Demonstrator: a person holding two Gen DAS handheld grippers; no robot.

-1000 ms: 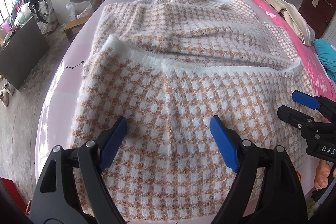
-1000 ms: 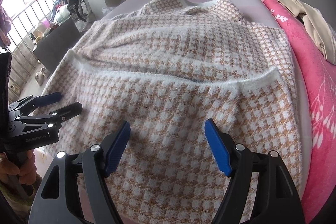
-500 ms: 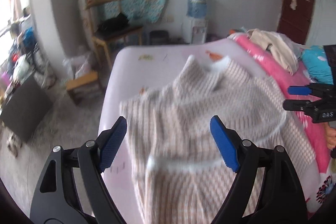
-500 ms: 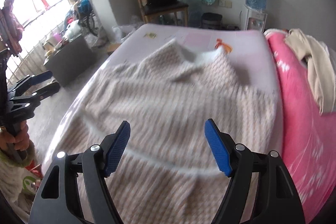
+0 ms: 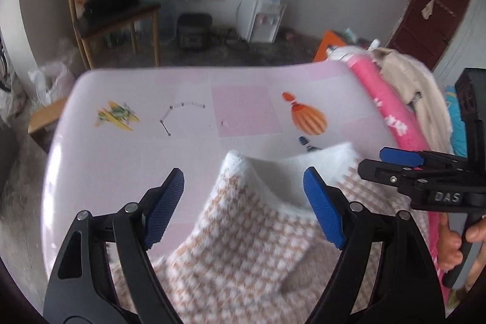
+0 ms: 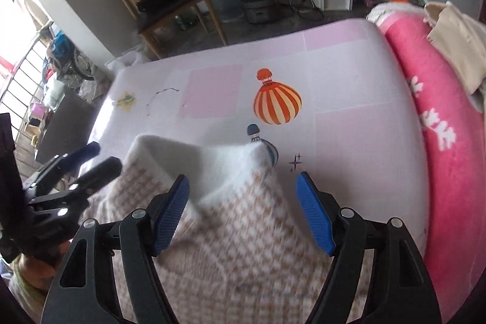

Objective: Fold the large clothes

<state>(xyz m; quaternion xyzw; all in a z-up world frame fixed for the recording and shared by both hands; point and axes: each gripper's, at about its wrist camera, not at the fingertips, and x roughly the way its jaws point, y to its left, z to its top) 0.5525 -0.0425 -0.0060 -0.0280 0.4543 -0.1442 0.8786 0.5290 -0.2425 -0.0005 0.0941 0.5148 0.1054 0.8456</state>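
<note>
Sweater [image 5: 243, 248] collar below both grippers' parted jaws — unheld, on bed [image 5: 121, 166].

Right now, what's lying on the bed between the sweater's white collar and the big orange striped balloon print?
In the right wrist view, only sheet between collar and orange balloon: a small blue balloon print, nothing loose.

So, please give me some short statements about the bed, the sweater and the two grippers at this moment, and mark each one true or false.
1. Both the left gripper and the right gripper have their jaws apart. True.
2. The checked sweater is clamped between the right gripper's pads. False: the pads stand apart and press on nothing.
3. An orange striped balloon print shows on the bed sheet beyond the sweater's white collar. True.
4. The pink blanket covers the sweater. False: it lies beside it, along the bed's edge.
</note>
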